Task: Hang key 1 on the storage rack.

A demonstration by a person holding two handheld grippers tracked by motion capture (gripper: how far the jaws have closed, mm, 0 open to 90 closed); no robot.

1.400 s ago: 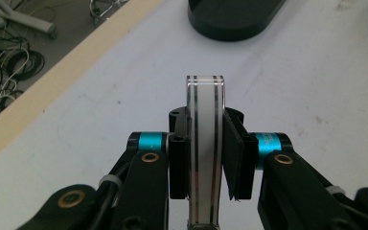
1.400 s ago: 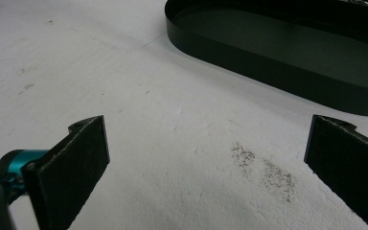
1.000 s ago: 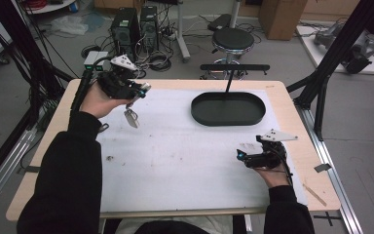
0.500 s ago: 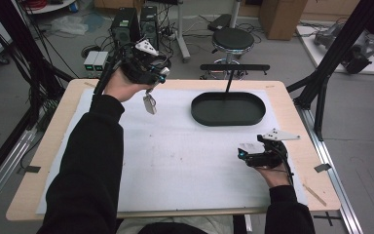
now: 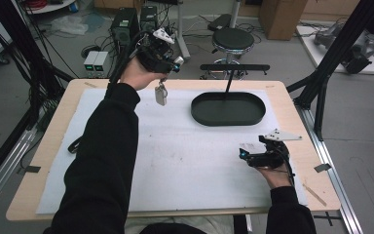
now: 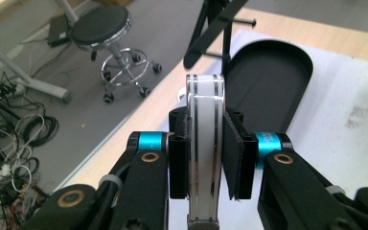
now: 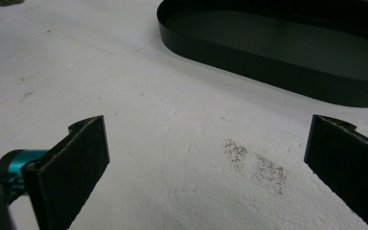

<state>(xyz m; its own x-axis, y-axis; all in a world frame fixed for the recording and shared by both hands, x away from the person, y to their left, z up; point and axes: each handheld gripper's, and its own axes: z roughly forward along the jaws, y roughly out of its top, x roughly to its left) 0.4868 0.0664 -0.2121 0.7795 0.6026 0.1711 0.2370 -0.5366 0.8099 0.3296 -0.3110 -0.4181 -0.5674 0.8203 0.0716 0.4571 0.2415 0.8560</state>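
The tag (image 6: 202, 153) is a flat white piece with two dark stripes and a metal end, clamped edge-on between the pads of the left gripper (image 6: 203, 158). In the high view it hangs below that gripper (image 5: 168, 66), a pale slab on a short link (image 5: 160, 94), in the air over the far edge of the table (image 5: 44, 146), left of the tray (image 5: 229, 109).

A second ago the left hand held the tag lower and nearer the table's left side, over the white mat (image 5: 175, 161). Since then the arm has carried it up and away, toward the far edge and a little rightward, with the grip unchanged. The likely reading is that the tag is in transit toward the stand (image 5: 233, 68), the black crossbar on a post rising from the tray, and that hanging it on the bar or one of its pegs is still to come. The right gripper (image 5: 253, 155) has not moved; it rests low over the mat near the right edge, jaws spread wide with nothing between them, as its own view confirms.

Much stays uncertain. The tag's lower end is cut off at the bottom of the left gripper view, and its face is turned away, so any print or hole cannot be made out. The link above it is too small in the high view to tell ring from loop. The stand's top is cropped in the left gripper view
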